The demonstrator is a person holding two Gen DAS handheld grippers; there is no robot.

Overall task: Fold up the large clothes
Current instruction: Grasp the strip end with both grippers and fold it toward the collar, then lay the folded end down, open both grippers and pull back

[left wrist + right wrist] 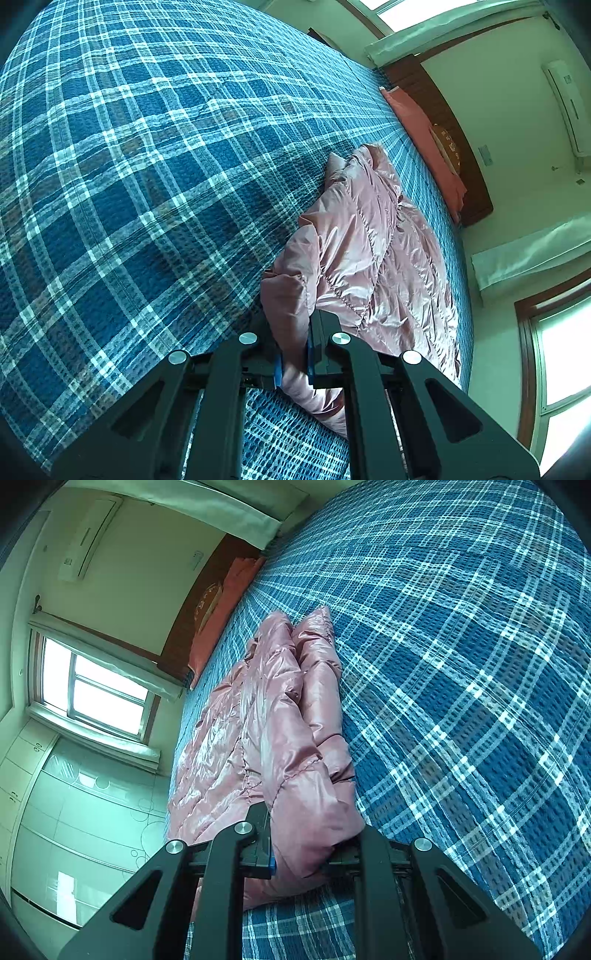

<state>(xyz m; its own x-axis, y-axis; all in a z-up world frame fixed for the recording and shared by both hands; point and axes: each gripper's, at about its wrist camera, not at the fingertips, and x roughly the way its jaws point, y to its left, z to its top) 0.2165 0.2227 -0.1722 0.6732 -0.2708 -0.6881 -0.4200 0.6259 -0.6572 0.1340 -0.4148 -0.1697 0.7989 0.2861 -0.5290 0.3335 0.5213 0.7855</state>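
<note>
Lower centre of the left wrist view: the left gripper [293, 363] is clenched on a bunched end of the pink puffer jacket [373, 251], its blue-padded fingers [310, 354] pinching the fabric between them. Lower centre of the right wrist view: the right gripper [308, 853] likewise grasps a thick fold of the pink puffer jacket [269, 716], the padding bulging over its jaws. Holding two points at the near edge probably allows the garment to be lifted and laid over itself in one fold. Mid-frame in both views, the jacket lies lengthwise on the blue plaid bedspread [147, 166], already doubled along its length. Farther off, upper right in the left view, a red pillow [424, 136] rests against the dark wooden headboard [443, 110].
</note>
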